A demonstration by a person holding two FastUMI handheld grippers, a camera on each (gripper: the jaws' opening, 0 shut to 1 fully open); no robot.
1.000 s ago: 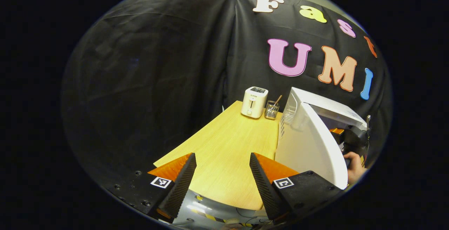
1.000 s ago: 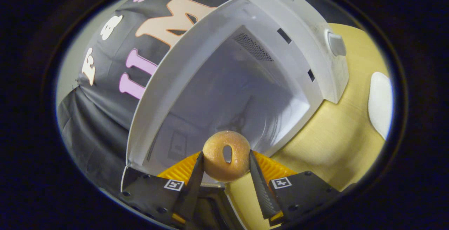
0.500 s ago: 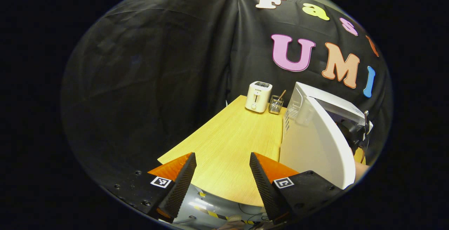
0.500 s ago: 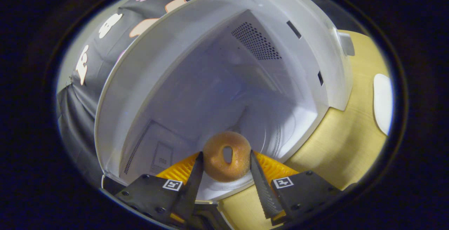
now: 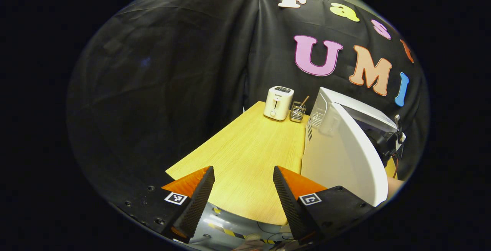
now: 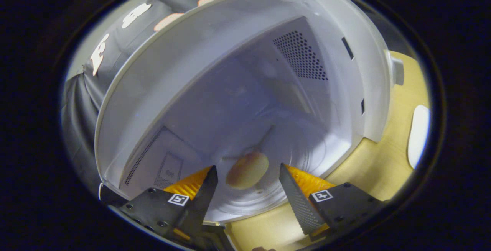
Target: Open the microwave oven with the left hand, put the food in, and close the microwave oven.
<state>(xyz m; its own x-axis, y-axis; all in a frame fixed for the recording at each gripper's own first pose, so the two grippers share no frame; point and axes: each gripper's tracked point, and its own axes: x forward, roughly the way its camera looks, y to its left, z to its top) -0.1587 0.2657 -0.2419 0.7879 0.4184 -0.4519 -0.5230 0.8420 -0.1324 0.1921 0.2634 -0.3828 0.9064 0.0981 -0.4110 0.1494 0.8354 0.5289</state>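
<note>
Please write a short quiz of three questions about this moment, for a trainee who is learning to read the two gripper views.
1. True or false: the right gripper is shut on the doughnut.
2. Where is the doughnut? A) on the table B) inside the microwave C) on the toaster
3. Fill in: the microwave door is ____.

Key: 1 false, the fingers stand apart from it; 2 B; 3 open.

White microwave at right of the left gripper view; its cavity pale grey-white; golden-brown doughnut low centre; yellow wood-grain table; cream toaster at centre.
</note>
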